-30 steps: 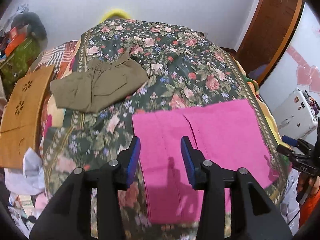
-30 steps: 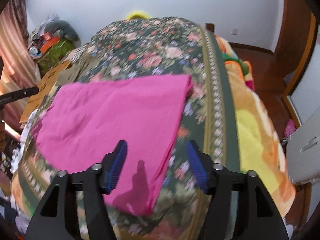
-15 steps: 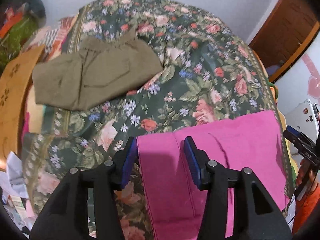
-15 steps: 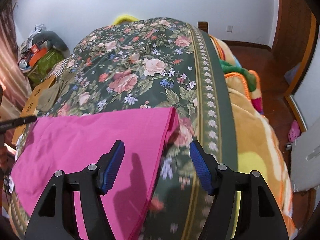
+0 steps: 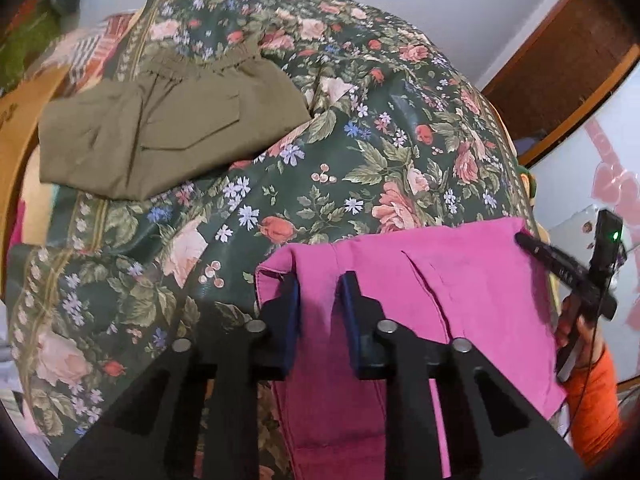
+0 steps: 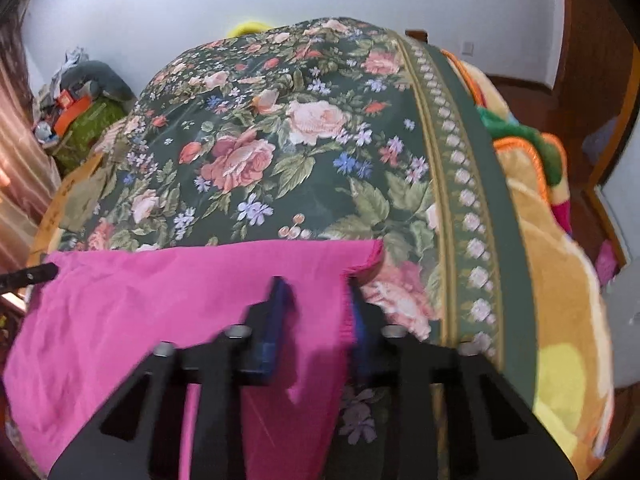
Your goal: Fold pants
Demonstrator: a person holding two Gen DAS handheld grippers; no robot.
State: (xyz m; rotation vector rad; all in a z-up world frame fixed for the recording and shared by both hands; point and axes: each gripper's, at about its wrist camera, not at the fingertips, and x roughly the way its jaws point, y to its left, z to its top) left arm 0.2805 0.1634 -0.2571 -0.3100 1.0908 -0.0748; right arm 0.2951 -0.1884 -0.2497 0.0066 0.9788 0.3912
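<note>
Pink pants (image 5: 460, 280) lie flat on the floral bedspread (image 5: 360, 140). My left gripper (image 5: 318, 286) straddles their far left corner, jaws narrowed with pink cloth between the pads. In the right wrist view the pink pants (image 6: 160, 300) fill the lower left, and my right gripper (image 6: 316, 292) straddles their far right corner, jaws narrowed around the fringed edge. Whether either grip has closed tight on the cloth is not clear. The right gripper also shows in the left wrist view (image 5: 560, 268) at the pants' right edge.
Folded olive pants (image 5: 160, 136) lie at the bed's far left. A wooden board (image 5: 12, 132) leans at the left bedside. An orange and yellow blanket (image 6: 552, 280) hangs off the bed's right side. Clutter (image 6: 80, 108) stands by the far wall.
Both grippers have moved forward to the far edge of the pink pants and lowered onto its corners. Both pairs of jaws have narrowed, and the left corner has lifted slightly.
</note>
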